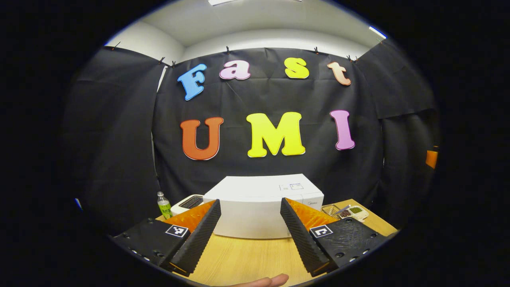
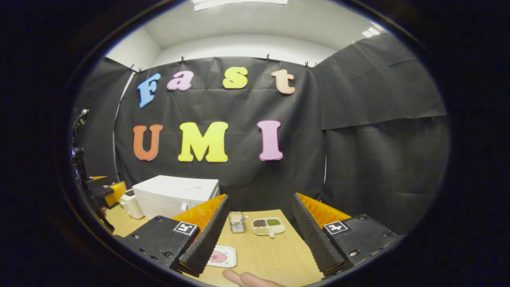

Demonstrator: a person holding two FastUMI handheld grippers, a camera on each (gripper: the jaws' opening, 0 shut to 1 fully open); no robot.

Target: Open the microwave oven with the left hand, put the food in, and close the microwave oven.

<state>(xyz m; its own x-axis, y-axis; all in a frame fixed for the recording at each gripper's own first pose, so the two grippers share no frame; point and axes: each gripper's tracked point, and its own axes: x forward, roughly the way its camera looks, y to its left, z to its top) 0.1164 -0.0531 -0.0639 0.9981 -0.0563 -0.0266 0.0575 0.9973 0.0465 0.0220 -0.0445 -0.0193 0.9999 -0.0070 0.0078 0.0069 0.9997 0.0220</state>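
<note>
in the left gripper view, left gripper (image 1: 250, 235) held above the wooden bench (image 1: 247, 259), fingers spread wide, grasping nothing. straight ahead between the fingers, white microwave oven (image 1: 259, 205) at the bench's back edge, door closed. beside the microwave, toward the back left corner, a white toaster (image 1: 187, 203) and a small green bottle (image 1: 164, 205), upright. toward the back right corner, a wire basket (image 1: 332, 210) and a white divided dish (image 1: 354, 212) with green and brown fillings. a fingertip (image 1: 275, 280) at the bottom of the view.

in the right gripper view, right gripper (image 2: 257, 243) likewise released, fingers wide apart, nothing between them. food on a small white plate (image 2: 221, 256) on the bench near the front edge, just beside the left finger, partly hidden by it. fingertips (image 2: 247, 279) low in the view.
</note>
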